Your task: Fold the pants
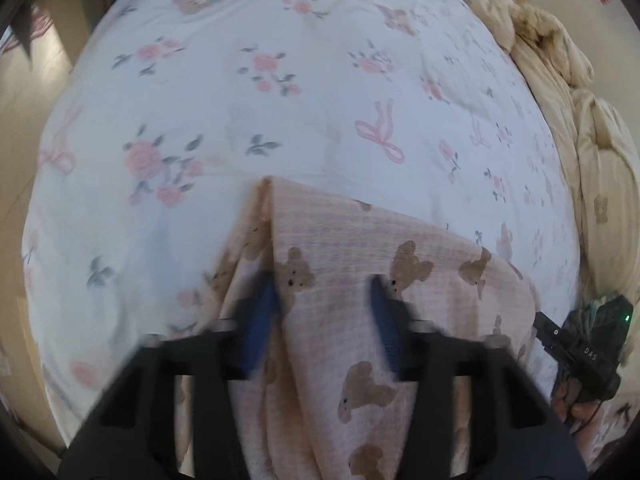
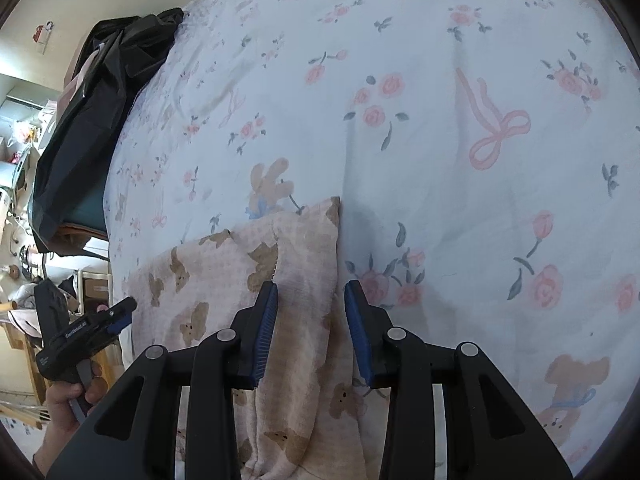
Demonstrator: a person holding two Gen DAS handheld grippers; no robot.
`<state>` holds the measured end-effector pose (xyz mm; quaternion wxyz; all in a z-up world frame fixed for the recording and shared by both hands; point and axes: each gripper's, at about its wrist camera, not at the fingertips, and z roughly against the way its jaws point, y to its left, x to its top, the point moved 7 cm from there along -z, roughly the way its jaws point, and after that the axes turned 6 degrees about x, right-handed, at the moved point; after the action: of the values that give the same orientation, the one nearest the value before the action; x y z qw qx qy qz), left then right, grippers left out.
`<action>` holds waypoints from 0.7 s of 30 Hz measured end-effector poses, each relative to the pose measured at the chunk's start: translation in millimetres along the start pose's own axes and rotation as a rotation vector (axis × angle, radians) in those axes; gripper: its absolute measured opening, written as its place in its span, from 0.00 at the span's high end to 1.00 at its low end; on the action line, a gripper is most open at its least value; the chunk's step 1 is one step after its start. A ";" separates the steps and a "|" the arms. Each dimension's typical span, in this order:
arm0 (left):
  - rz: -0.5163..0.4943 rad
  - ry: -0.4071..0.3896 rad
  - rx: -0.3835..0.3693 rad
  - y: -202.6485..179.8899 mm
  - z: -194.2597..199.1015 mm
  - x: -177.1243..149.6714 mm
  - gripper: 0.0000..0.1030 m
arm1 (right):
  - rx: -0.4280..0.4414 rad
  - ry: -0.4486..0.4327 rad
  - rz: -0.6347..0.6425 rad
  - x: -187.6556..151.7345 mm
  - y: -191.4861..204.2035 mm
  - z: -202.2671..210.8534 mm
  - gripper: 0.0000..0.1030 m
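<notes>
The pants are pink waffle fabric printed with brown bears, lying folded on the flowered bed sheet. My left gripper is open over one corner, blue pads apart, with a fabric ridge between them and no pad pressing. In the right wrist view the pants show their other corner, with my right gripper open astride the folded edge. Each gripper shows in the other's view: the right gripper at the lower right, the left gripper at the lower left, held by a hand.
A crumpled cream duvet is heaped along the bed's right side. A black garment hangs over the bed's left edge, with cluttered shelves and floor beyond. The flowered sheet stretches ahead of both grippers.
</notes>
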<state>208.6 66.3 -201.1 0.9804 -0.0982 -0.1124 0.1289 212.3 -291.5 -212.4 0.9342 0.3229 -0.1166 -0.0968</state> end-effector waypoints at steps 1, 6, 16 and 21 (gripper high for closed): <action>-0.022 -0.001 0.018 -1.5 -1.0 0.6 0.94 | 0.011 0.013 0.004 -1.8 1.1 -2.0 0.64; -0.062 -0.026 0.066 1.5 8.2 7.3 1.00 | 0.004 0.026 0.044 -5.8 7.4 1.0 1.00; 0.006 0.015 0.088 21.1 6.0 8.3 0.88 | -0.028 -0.010 0.033 0.7 -2.5 7.0 0.91; -0.040 -0.110 0.092 0.1 54.7 -11.4 0.57 | -0.039 -0.035 0.059 -22.1 15.3 41.3 0.58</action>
<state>184.4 72.1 -151.0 0.9785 -0.0436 -0.1621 0.1197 181.2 -298.0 -174.7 0.9407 0.2991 -0.1407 -0.0770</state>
